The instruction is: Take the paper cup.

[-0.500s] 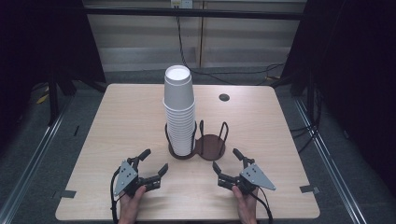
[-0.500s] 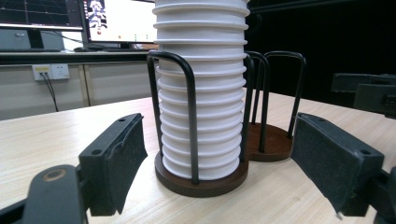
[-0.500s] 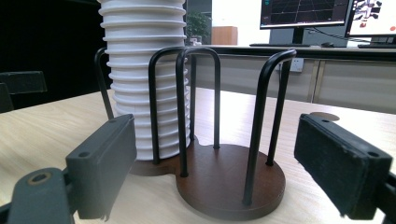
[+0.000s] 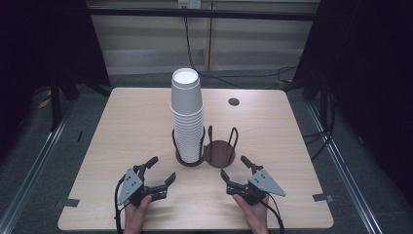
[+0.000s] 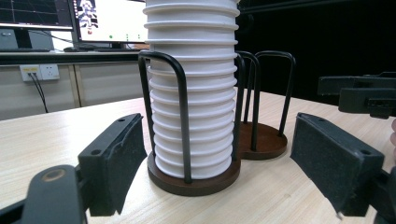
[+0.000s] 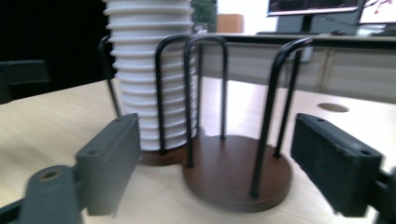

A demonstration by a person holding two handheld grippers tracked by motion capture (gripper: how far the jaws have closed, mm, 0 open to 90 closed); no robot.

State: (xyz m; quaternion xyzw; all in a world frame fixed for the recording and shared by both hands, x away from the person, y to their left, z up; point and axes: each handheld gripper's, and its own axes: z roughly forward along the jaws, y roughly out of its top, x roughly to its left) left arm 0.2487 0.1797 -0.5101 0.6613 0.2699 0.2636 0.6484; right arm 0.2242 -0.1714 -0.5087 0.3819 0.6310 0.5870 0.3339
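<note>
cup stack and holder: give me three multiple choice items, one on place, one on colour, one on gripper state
1. Where does the cup stack stand?
A. in the holder's left bay
B. in the holder's right bay
C. on the bare table beside the holder

2. What colour is the holder base?
A. white
B. dark brown
C. blue

3. How are the left gripper and right gripper?
A. both shut on cups
B. left shut, right open
C. both open, holding nothing

Answers: 1 A, the high view shows the cups ringed by the left bay's wire loops while the right bay is bare. 2 B, the round base shows dark brown in both gripper views. 3 C, each gripper's jaws stand spread wide, short of the holder.
</note>
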